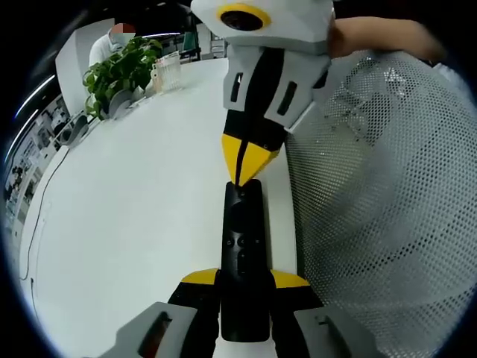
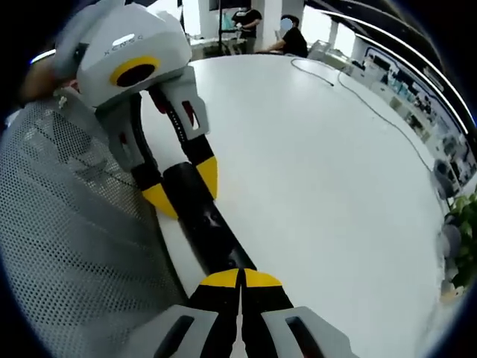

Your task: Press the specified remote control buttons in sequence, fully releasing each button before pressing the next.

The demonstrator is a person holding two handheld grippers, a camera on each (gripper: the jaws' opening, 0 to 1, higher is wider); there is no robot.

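Remote control [image 1: 244, 253], black and slim, lies along the near edge of the white table [image 1: 134, 216], just beside a mesh chair back [image 1: 387, 209]. The left gripper [image 1: 244, 280] pinches its lower end, one yellow-tipped jaw on each long side. The right gripper [image 1: 244, 162] reaches in from the opposite end with its jaws pressed together into a single point that rests on, or hovers just over, the top end of the remote; contact cannot be confirmed. In the right gripper view the same closed tips [image 2: 240, 280] sit over the black body [image 2: 205, 224], with the left gripper [image 2: 182, 186] clamped further along. The two tools face each other along the remote's length, both tilted down toward the table. The main risk, as I judge it, is the blunt joined tip landing across two neighbouring buttons or sliding off a small key, since the buttons sit close together. Pressing hard could also tip the remote in the left gripper's hold or nudge it off the table edge.
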